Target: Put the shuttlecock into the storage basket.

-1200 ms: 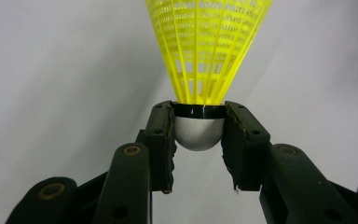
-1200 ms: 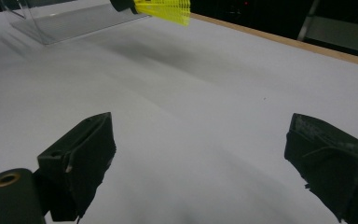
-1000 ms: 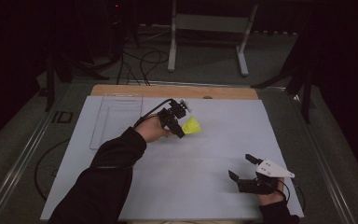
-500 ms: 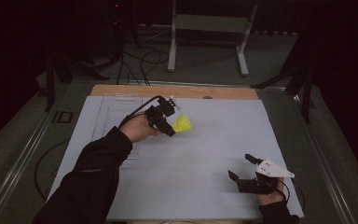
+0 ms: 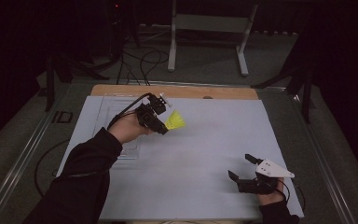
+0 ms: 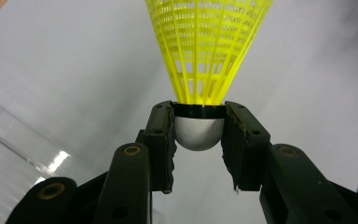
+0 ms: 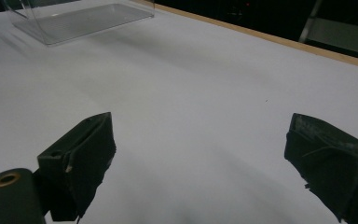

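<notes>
At the far left of the white table lies a clear plastic box. It is flat and see-through, and part of it is hidden by the arm. In the left gripper view, a see-through edge of it shows at the lower left.

Just right of the box is the left gripper, held in a hand with a dark sleeve. It is up in the air, above the table. Its two black jaws are squeezed on a yellow birdie. In the left gripper view, the jaws pinch the round white nose of the birdie from both sides. The yellow net skirt sticks out away from the gripper, over the white table. The birdie touches nothing but the jaws.

Far to the right, near the front edge of the table, sits the right gripper. It is low, close to the table top. Its jaws are spread wide apart and hold nothing. In the right gripper view, bare white table lies between the jaws, with the clear box far off at the top left.
</notes>
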